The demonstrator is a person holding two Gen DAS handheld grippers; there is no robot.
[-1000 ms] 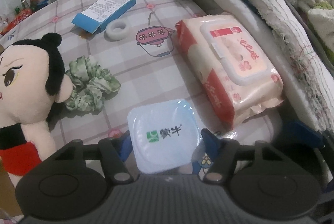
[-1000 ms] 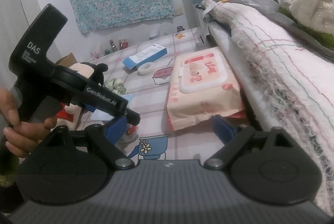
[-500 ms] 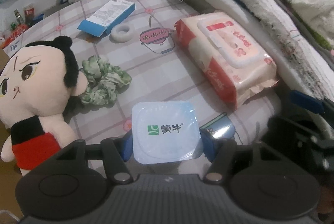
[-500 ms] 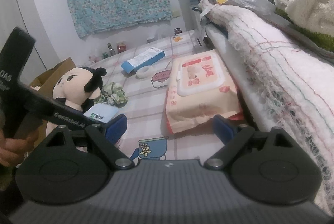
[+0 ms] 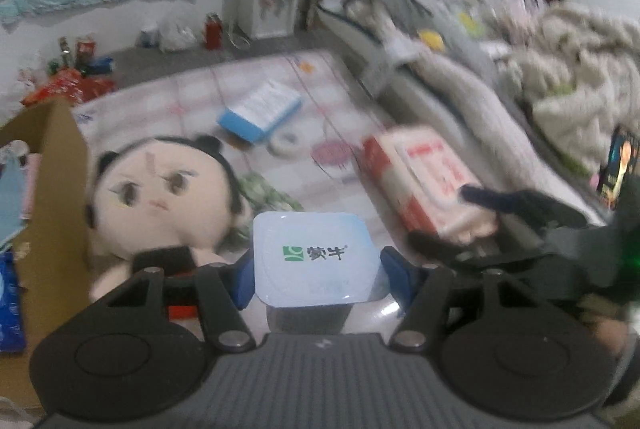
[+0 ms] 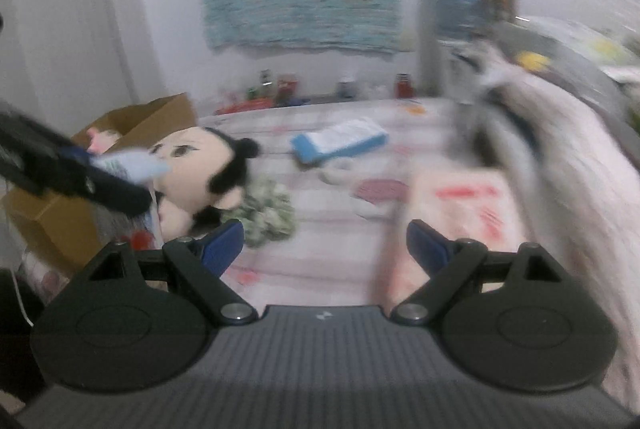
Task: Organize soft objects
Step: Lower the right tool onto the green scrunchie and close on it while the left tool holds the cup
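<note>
Left tongs (image 5: 316, 271) have lifted since the earlier frame, carrying the yogurt cup (image 5: 316, 257) above the plush doll (image 5: 160, 197); both pads press its sides. I see my right tongs (image 6: 324, 245) standing wide, nothing between them, over the checkered worktop (image 6: 340, 261).

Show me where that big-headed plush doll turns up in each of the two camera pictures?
Left wrist view: the plush doll lies left of centre, just beyond the yogurt cup.
Right wrist view: the plush doll sits left of centre, its head beside the cardboard box.
Shared landmark: the blue box on the checked cloth beyond it.
</note>
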